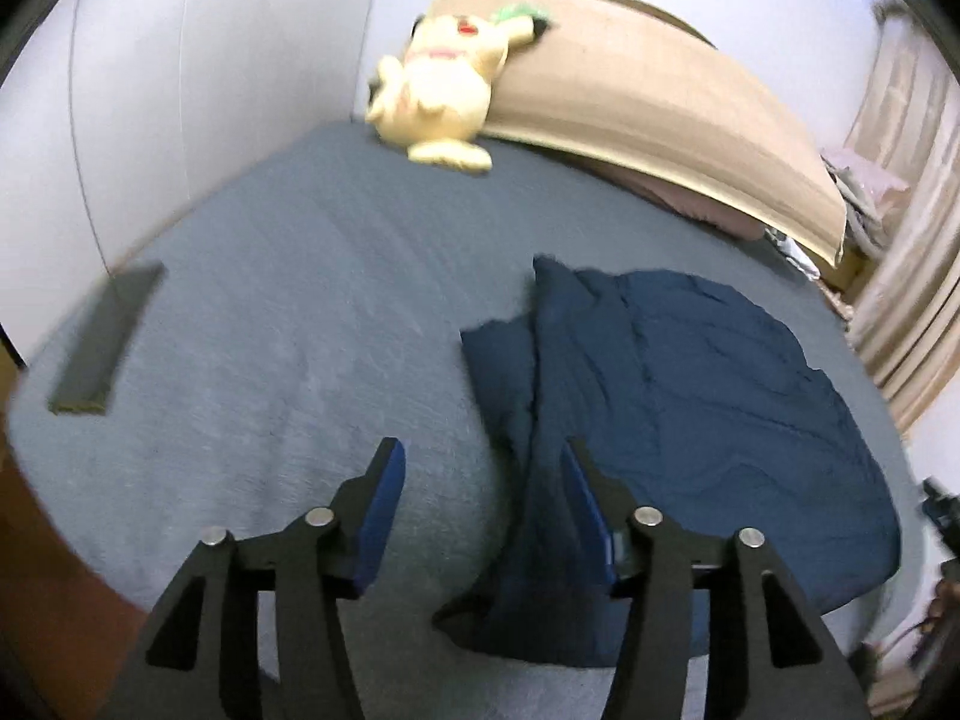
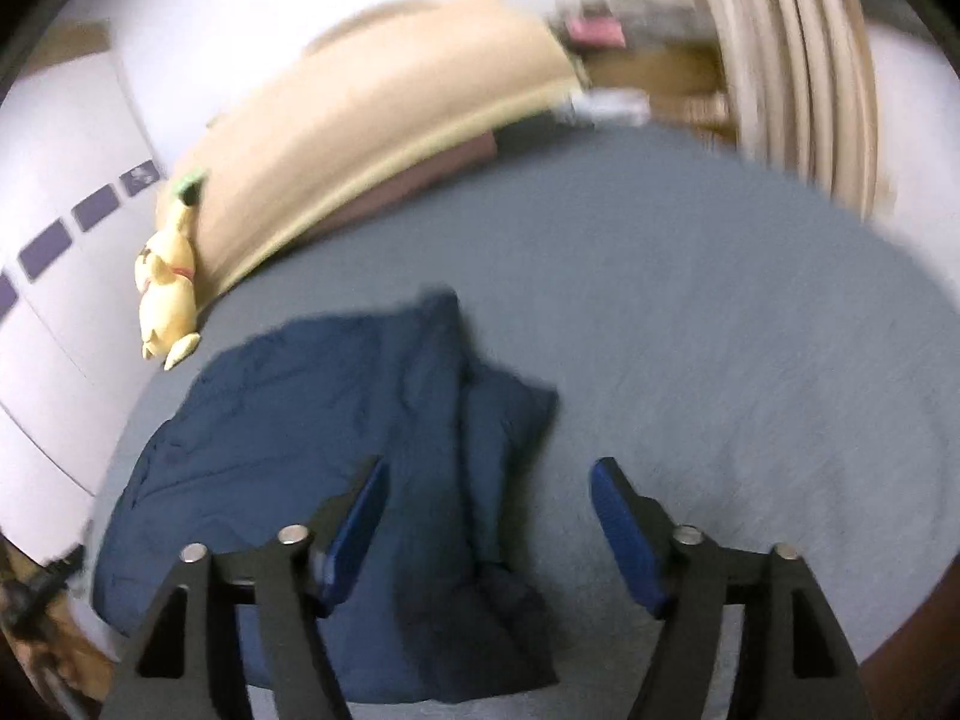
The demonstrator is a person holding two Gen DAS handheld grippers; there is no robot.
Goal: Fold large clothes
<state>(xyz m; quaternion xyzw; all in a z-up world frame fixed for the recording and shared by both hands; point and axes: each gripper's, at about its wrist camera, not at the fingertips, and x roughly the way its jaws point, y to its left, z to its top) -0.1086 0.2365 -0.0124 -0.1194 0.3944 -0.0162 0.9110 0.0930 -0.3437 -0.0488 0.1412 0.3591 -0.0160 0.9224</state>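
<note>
A dark navy garment (image 1: pixel 690 408) lies bunched and partly folded on the grey-blue bed (image 1: pixel 270 330). In the left wrist view my left gripper (image 1: pixel 483 456) is open just over the garment's left edge. A fold of the cloth lies between the jaws beside the right finger (image 1: pixel 591 498), and the pads are not pressing on it. In the right wrist view the same garment (image 2: pixel 312 438) fills the lower left. My right gripper (image 2: pixel 489 471) is open over its right edge, with cloth below the gap and the right finger (image 2: pixel 624 522) over bare bed (image 2: pixel 720 330).
A yellow plush toy (image 1: pixel 438 90) leans on a beige headboard cushion (image 1: pixel 660 96) at the far end. A dark flat rectangular object (image 1: pixel 108 336) lies near the bed's left edge. Beige curtains (image 1: pixel 912 240) hang at the right, and a white wall (image 1: pixel 180 90) runs along the left.
</note>
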